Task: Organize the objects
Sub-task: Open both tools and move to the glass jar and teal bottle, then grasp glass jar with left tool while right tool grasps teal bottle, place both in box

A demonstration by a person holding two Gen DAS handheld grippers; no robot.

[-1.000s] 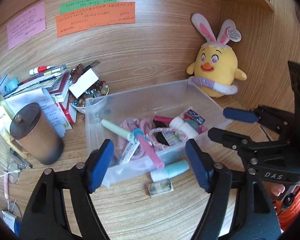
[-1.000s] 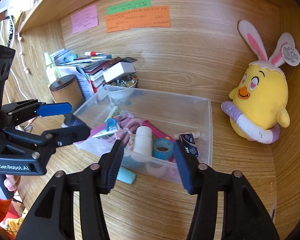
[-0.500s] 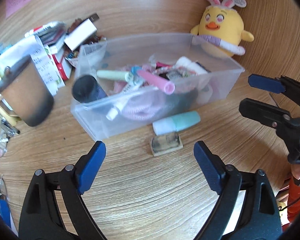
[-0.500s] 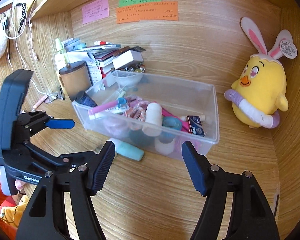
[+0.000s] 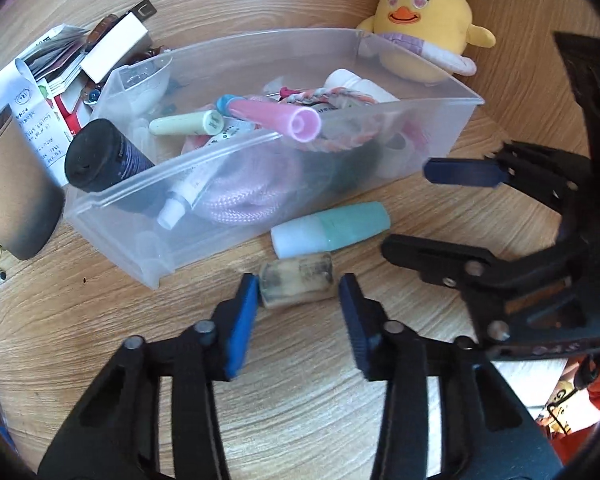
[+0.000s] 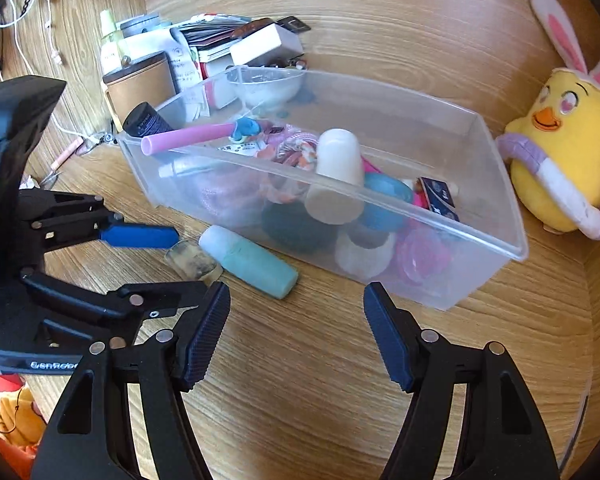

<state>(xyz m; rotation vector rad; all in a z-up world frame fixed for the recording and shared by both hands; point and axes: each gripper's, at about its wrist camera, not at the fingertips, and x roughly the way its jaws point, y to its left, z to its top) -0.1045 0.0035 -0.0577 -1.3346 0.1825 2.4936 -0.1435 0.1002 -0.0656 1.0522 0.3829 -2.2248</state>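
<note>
- Wood-grain counter (image 5: 300, 420) carries a clear plastic bin (image 5: 420, 114) already crowded with tubes, cords and small bottles; two things lie loose outside its near wall
- Loose item one is a small grubby beige eraser-like block (image 5: 296, 285), and my left claw (image 5: 298, 312) straddles it with the jaws partly spread; the left pad looks to be touching the block's end, the right pad stands just clear, so nothing is gripped yet
- Loose item two is a mint and pale-blue bottle (image 5: 330, 230) lying on its side, just behind the block and right against the bin wall
- My right claw (image 6: 296, 336) hangs released and empty above bare counter, near the bin's front corner, well apart from the bottle (image 6: 248, 260)
- As I judge it, the step in hand is picking up the block to drop it into the bin
- To do it well I would centre the block between the pads, keep the fingertips low against the counter, then close squarely on its short ends so it does not twist out
- I would lift straight up before moving, since the bottle lies so close that a sideways drag may roll it
- A gap near the black tube (image 5: 100, 156) looks like the roomiest spot to release
</note>
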